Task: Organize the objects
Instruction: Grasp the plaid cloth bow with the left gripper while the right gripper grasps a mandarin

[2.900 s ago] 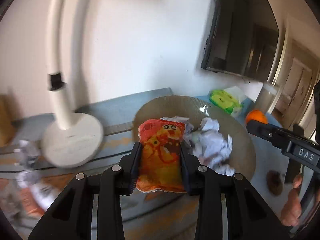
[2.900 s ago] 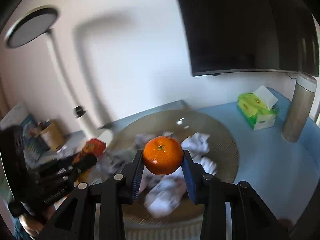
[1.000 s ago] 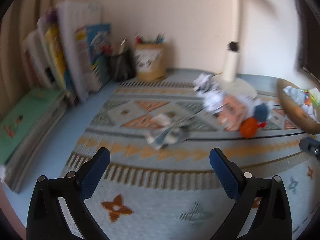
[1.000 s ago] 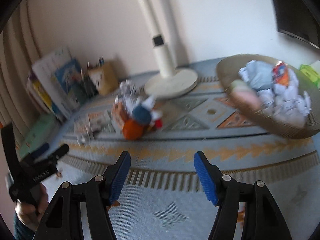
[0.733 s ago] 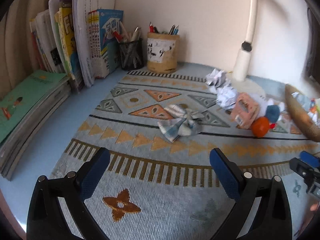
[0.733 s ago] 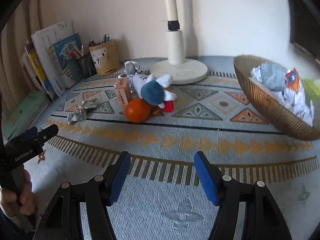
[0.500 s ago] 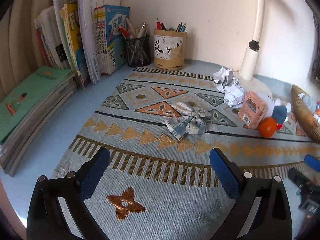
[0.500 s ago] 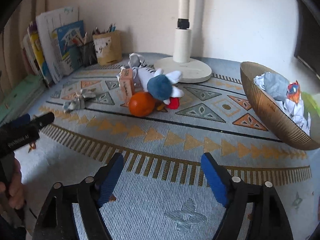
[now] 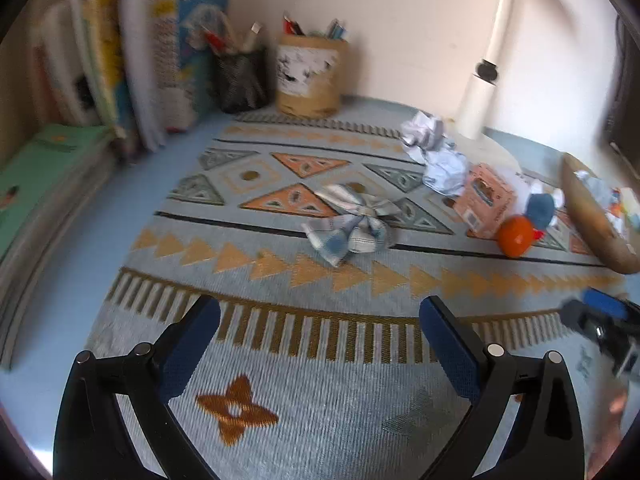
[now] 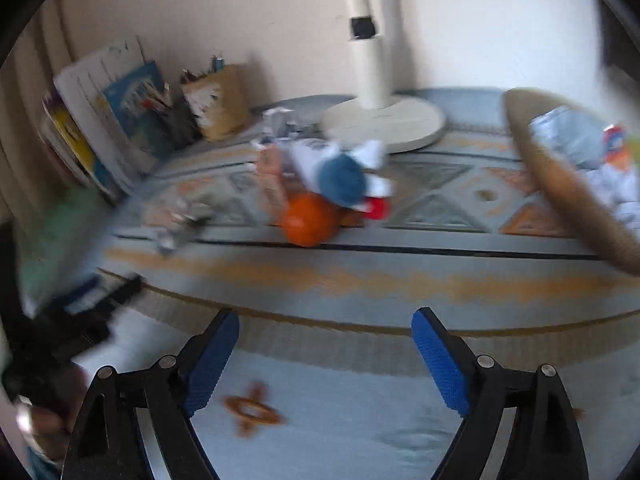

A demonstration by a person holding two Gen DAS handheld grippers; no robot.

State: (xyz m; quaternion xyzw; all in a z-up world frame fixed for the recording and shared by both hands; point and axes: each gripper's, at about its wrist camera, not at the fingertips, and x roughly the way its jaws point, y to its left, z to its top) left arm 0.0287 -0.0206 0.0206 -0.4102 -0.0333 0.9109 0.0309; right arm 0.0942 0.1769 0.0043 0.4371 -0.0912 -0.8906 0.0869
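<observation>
Patterned blue-and-orange mat point(image 9: 280, 360) covers the desk, with books and pen holders against the far wall.

Left gripper point(image 9: 320, 344): fingers spread wide, nothing between them. Right gripper point(image 10: 324, 344): likewise spread and empty, hovering low over the near edge of the mat. The right view is smeared by motion, so detail there is poor.

Change noted: about three seconds ago the left gripper pinched an orange snack packet and the right an orange fruit, both over the woven basket point(image 9: 592, 216). Both now carry nothing. A red-and-orange packet shows inside the basket point(image 10: 560, 184), far right of the right gripper, among crumpled paper. Whether the carried fruit went in cannot be told.

Items outstanding on the mat:
- checked cloth bow point(image 9: 352, 224), straight ahead of the left gripper, well apart from it;
- two paper balls point(image 9: 436, 152), further ahead and right;
- pink carton point(image 9: 486, 198), an orange point(image 9: 516, 236) touching it, and a blue-and-white plush toy point(image 10: 340, 172) lying against both.

Judgement: one delivery is finished and both tools have turned back to the loose pile. The bow is the likely left-hand target, the orange the right's. The pile is tightly clustered; taking the orange may shift the toy.
</observation>
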